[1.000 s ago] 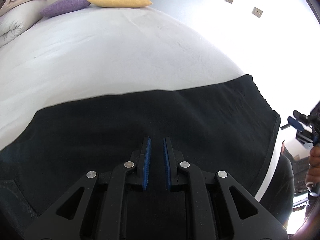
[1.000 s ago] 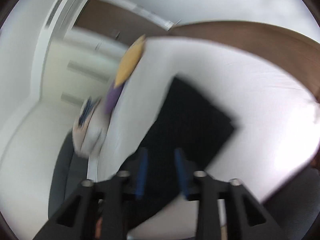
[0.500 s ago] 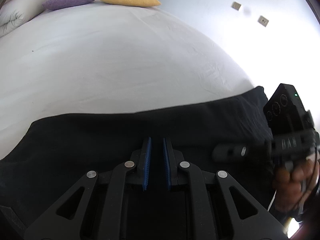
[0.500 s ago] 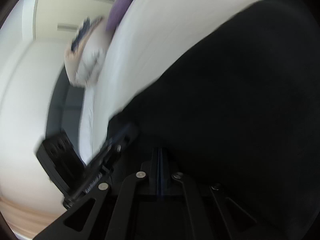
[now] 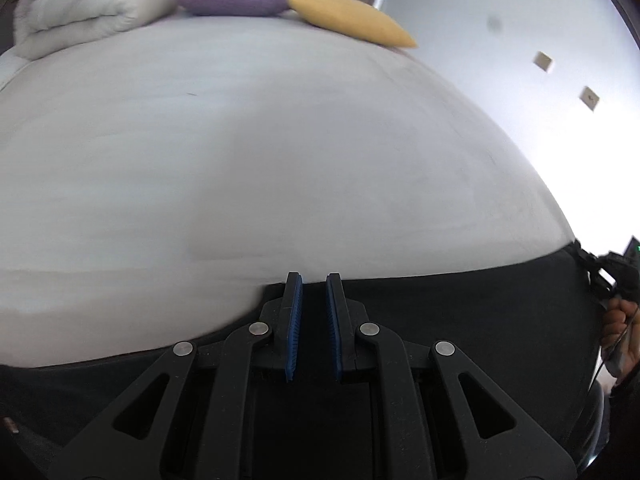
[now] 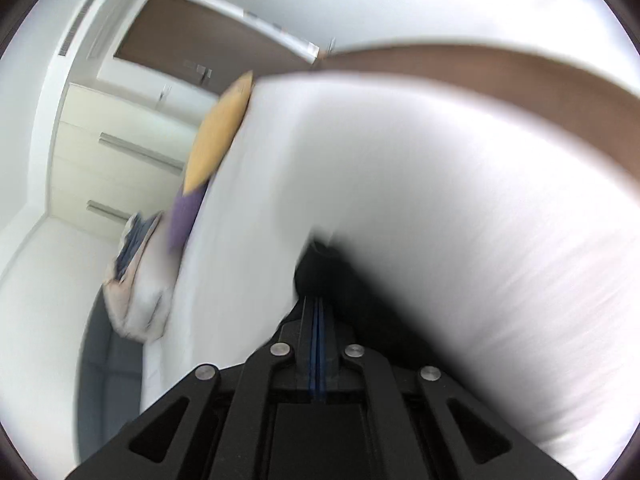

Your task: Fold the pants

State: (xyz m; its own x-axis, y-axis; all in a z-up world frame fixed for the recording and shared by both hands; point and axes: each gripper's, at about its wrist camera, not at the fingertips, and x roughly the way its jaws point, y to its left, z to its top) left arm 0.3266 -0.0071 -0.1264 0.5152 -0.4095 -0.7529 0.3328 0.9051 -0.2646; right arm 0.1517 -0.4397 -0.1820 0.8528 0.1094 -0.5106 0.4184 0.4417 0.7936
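The left gripper (image 5: 314, 280) sits low over the near edge of the bed, its blue-padded jaws a narrow gap apart with nothing visible between them, tips just at the far edge of the black pants (image 5: 460, 312). The pants lie as a dark band across the near part of the white bed sheet (image 5: 280, 160), running from the left edge of the left wrist view to the right. At the far left of the bed rests a folded white duvet (image 5: 80, 12); to its right lie a purple cushion (image 5: 232, 0) and then a yellow cushion (image 5: 348, 20), touching end to end. At the far right edge of that view, part of a hand (image 5: 620, 332) shows beside the pants' end.

The right gripper (image 6: 319, 304) has its jaws pressed together on a bunched fold of the pants (image 6: 324, 268), which rises dark just ahead of the tips against the sheet (image 6: 440, 180). This view is blurred; the yellow cushion (image 6: 218, 140) and purple cushion (image 6: 184, 212) show at the left.
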